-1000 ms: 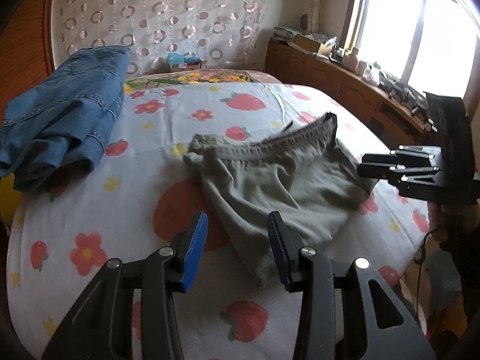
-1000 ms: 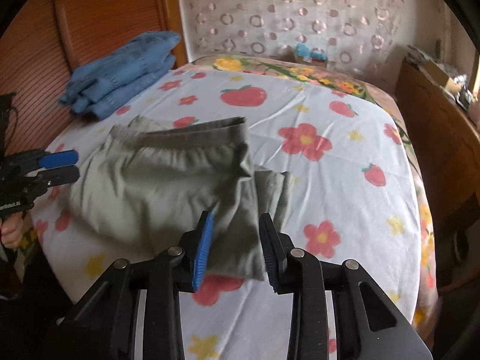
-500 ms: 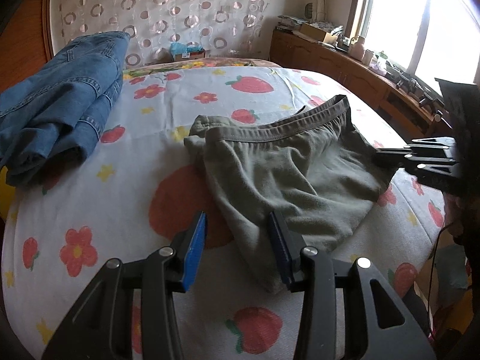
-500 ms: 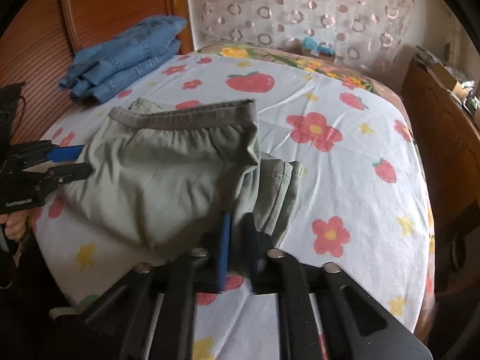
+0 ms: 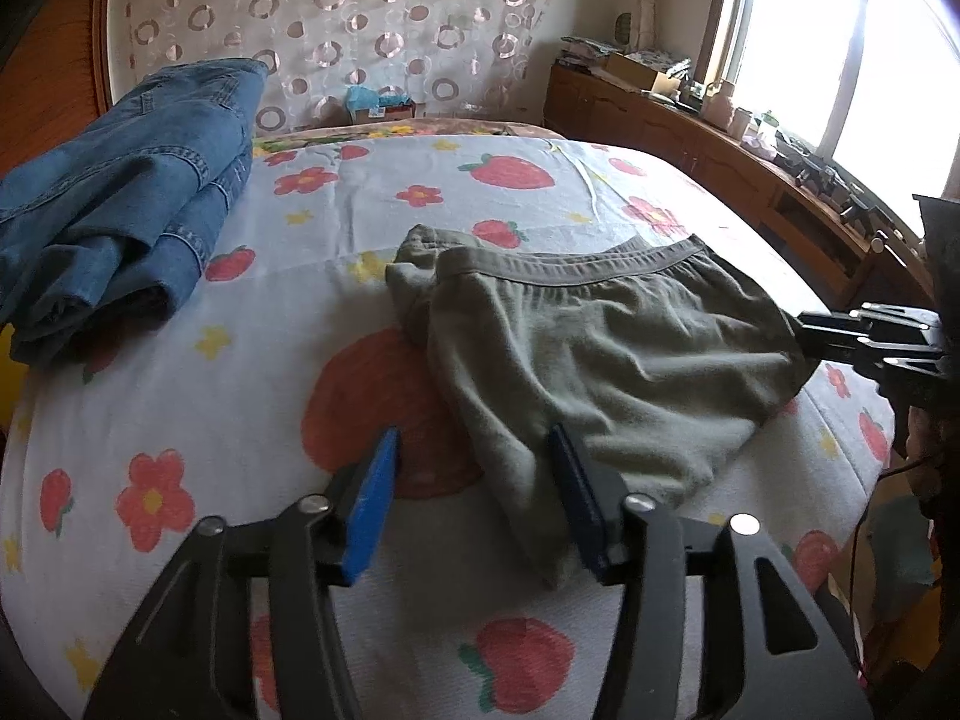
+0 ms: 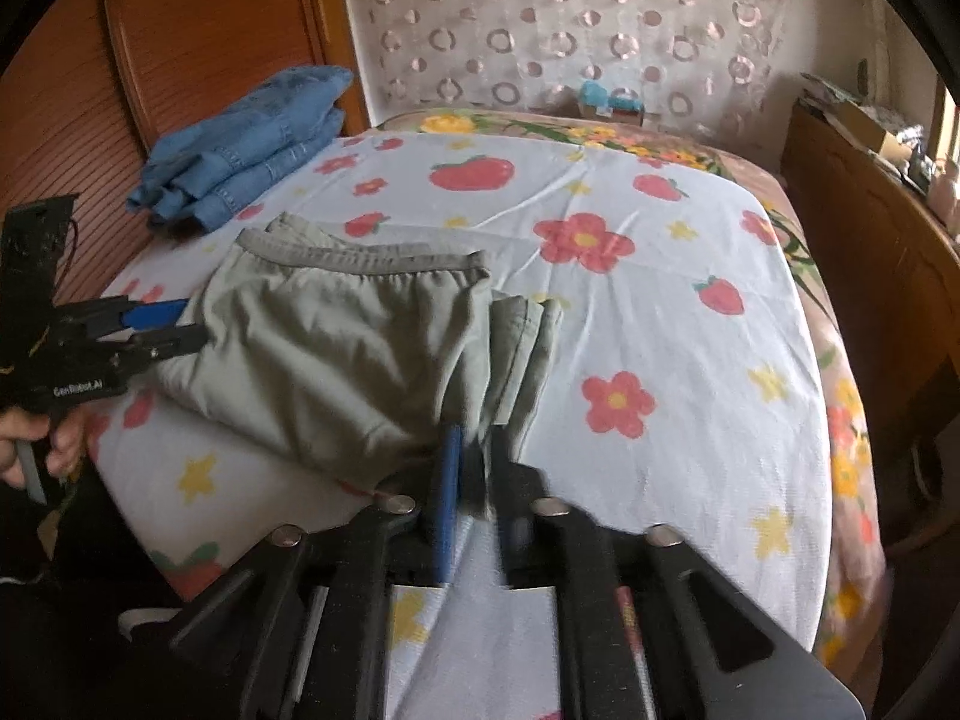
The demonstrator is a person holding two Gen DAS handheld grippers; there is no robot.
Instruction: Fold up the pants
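Your olive pants [image 5: 600, 354] lie folded over near the front of the bed [image 5: 240, 396], elastic waistband toward the headboard [image 6: 570, 18]. One bunched end points at the pile of jeans [image 5: 120, 192]; the other end hangs just off the mattress edge on the window side.

Your right hand-held gripper [image 6: 471, 468] is pressed together on the pants' lower corner, soft knit cloth pinched between the blue pads [image 6: 449, 480]. In the left view the same right hand-held gripper [image 5: 810, 336] sits right at that cloth edge.

Your left hand-held gripper [image 5: 474, 492] is spread wide, low over the near hem: one pad over bare sheet, the other over cloth. Can't tell whether it touches. From the right view, the left hand-held gripper [image 6: 171, 324] is at the pants' edge, pads apart.

Room: open sheet between pants and jeans, and a wide open stretch beyond the waistband to the headboard. A wooden cabinet [image 5: 690, 138] runs close along the window side; a wood panel [image 6: 198, 30] sits beside the jeans.

Count: one pair of olive pants, one jeans pile, two grippers. The sheet is white cotton-look with a strawberry and flower print. The jeans are stiff blue denim, stacked in layers.
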